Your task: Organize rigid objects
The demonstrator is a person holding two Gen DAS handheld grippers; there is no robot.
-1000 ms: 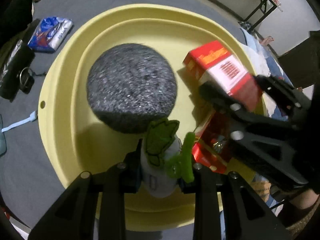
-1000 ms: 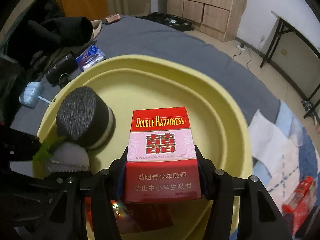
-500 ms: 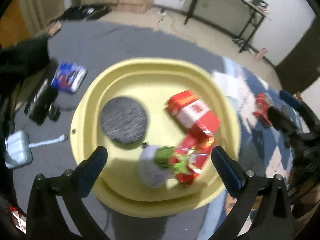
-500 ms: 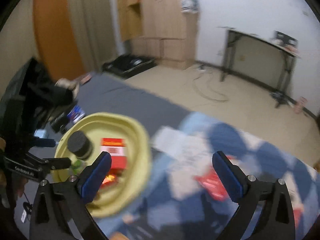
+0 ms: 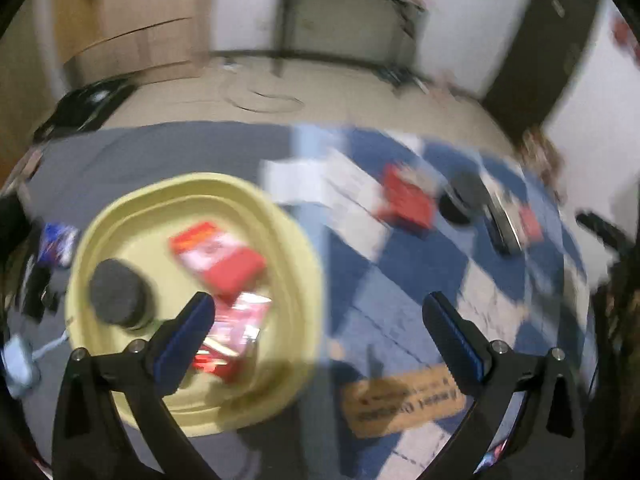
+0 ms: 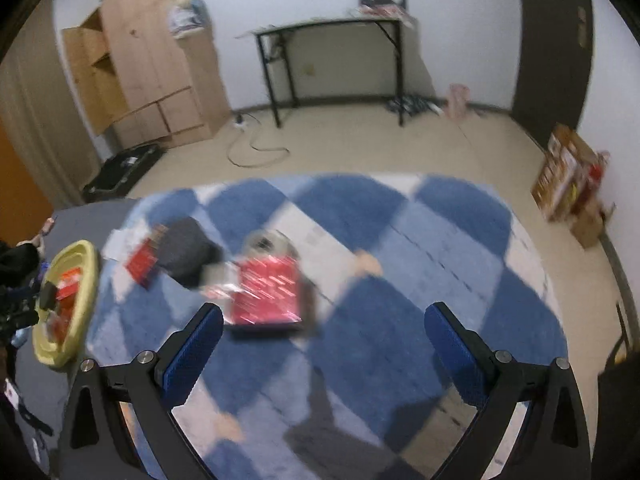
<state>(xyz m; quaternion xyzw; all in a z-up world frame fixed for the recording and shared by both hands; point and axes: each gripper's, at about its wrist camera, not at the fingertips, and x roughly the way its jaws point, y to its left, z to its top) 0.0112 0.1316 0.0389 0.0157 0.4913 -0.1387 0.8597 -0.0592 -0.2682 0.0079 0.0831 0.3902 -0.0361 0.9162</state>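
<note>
A yellow basin (image 5: 120,216) sits on a grey cover at lower left and holds a red and white cigarette box (image 5: 218,254), a dark round puck (image 5: 116,294) and shiny red packets (image 5: 236,332). My left gripper (image 5: 320,334) hangs open high above the basin's right edge, nothing between its fingers. On the blue and white checkered mat lie a red box (image 6: 266,294), a dark round object (image 6: 182,250) and a red packet (image 6: 144,258). My right gripper (image 6: 322,344) is open and empty above the mat, just short of the red box. The basin (image 6: 86,276) shows at far left.
A brown cardboard piece (image 5: 404,404) lies on the mat near the left gripper. A black device (image 5: 500,224) and a dark disc (image 5: 456,204) lie further right. A black desk (image 6: 332,52), wooden cabinets (image 6: 148,76) and cartons (image 6: 568,184) stand around the room.
Both grippers let go of their loads into the basin, opened, and rose. The views then swung right toward the checkered mat, and the right gripper now faces the red box there.
</note>
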